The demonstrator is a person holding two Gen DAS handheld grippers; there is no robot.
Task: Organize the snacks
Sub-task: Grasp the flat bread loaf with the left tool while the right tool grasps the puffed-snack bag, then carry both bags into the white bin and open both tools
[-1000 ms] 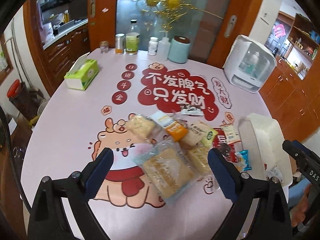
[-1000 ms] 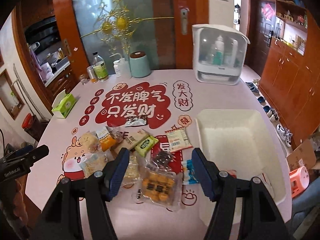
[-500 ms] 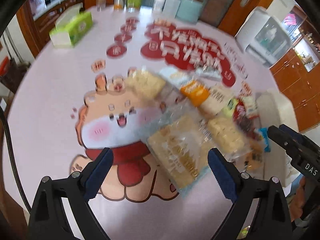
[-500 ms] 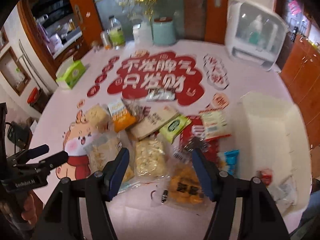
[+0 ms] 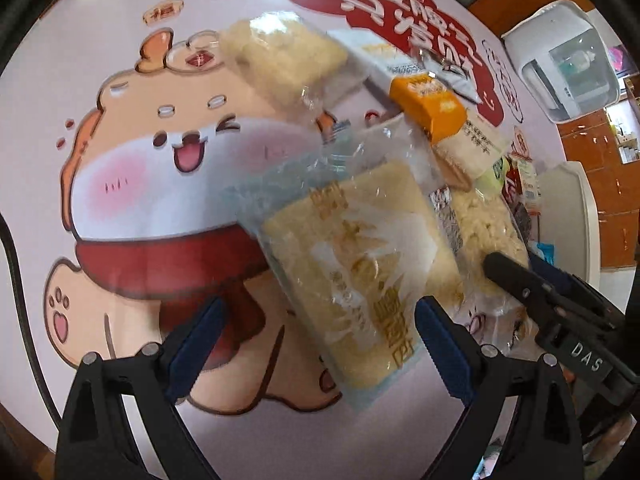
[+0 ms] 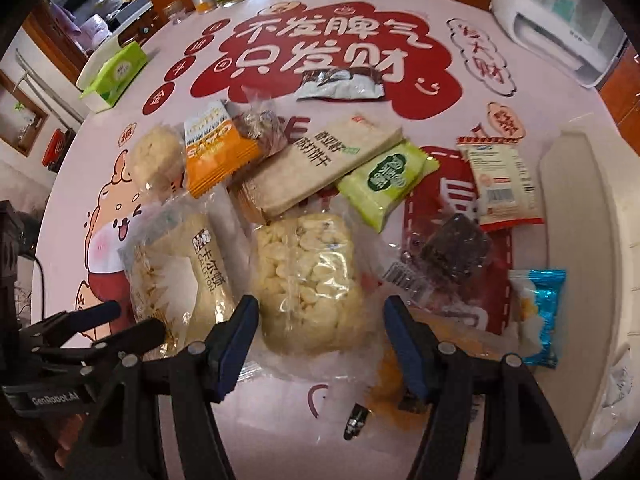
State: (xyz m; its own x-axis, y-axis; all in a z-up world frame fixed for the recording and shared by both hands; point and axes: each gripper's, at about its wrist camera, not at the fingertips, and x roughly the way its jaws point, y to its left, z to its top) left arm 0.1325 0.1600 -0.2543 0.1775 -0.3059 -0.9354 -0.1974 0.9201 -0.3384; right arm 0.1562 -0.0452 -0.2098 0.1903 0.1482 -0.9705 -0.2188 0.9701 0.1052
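Two grippers hover wide open, empty: left gripper straddles the cake bag, right gripper frames the puffed-snack bag, lining up grasps; tray waits further right.

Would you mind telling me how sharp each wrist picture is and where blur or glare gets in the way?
Left wrist view: motion blur smears the cake bag and the table print; glare on the bag's film hides its text; the left gripper itself stays crisp. Right wrist view: sharper, the cracker pack lettering reads cleanly, only the orange bag beneath the right gripper is soft. Both bend straight lines at the rim.
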